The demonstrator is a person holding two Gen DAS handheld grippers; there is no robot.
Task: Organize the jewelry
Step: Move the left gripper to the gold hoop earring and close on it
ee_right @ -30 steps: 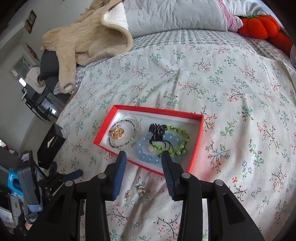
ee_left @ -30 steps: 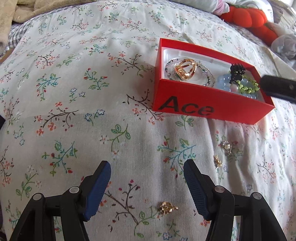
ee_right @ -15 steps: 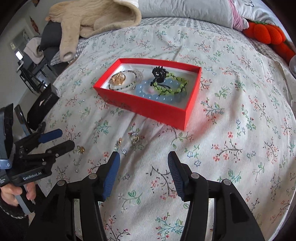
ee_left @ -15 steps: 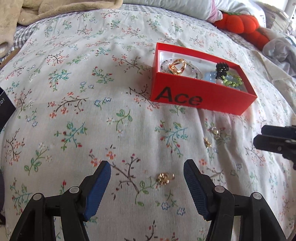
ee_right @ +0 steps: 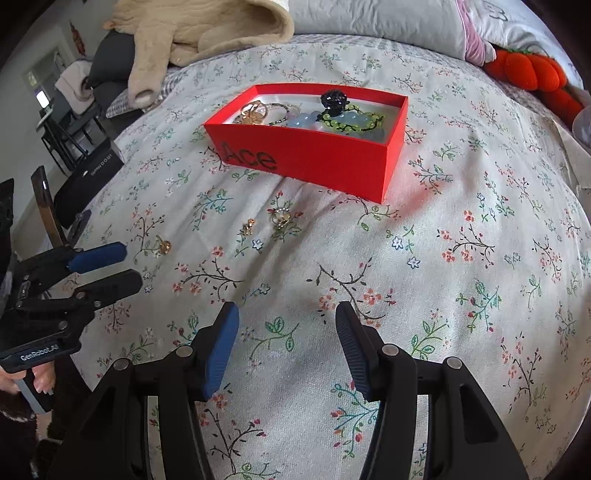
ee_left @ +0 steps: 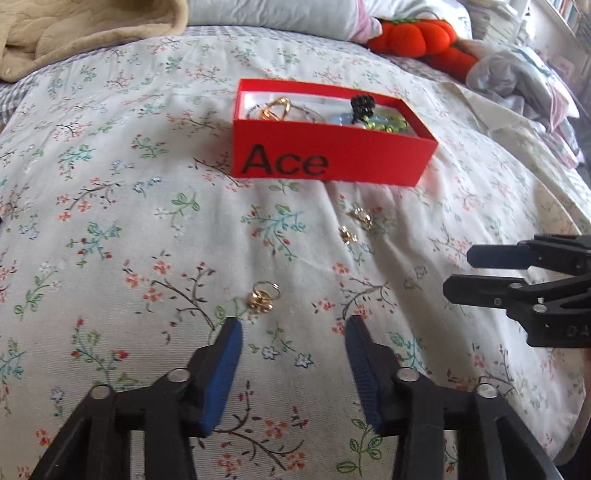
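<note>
A red "Ace" box point(ee_left: 332, 162) point(ee_right: 314, 162) sits on the floral bedspread and holds a gold ring, bead bracelets point(ee_right: 351, 120) and a black hair clip point(ee_right: 333, 99). Three small gold pieces lie loose on the cloth in front of it: one point(ee_left: 262, 297) point(ee_right: 163, 246) just ahead of my left gripper point(ee_left: 293, 326), two more point(ee_left: 347, 234) point(ee_left: 361, 216) nearer the box, also in the right wrist view point(ee_right: 248, 226) point(ee_right: 281, 217). My left gripper is open and empty. My right gripper point(ee_right: 286, 312) is open and empty, low over bare cloth.
A beige blanket point(ee_right: 207, 26) and pillows point(ee_right: 376, 18) lie at the bed's head. An orange plush point(ee_left: 417, 35) and crumpled clothes point(ee_left: 517, 77) lie at the right. A black box point(ee_right: 92, 173) sits off the bed's left edge.
Both grippers have pulled back from the box and dropped lower toward the cloth. The right gripper left the box and opened wider. The left gripper narrowed a little, with the near gold piece just ahead.
</note>
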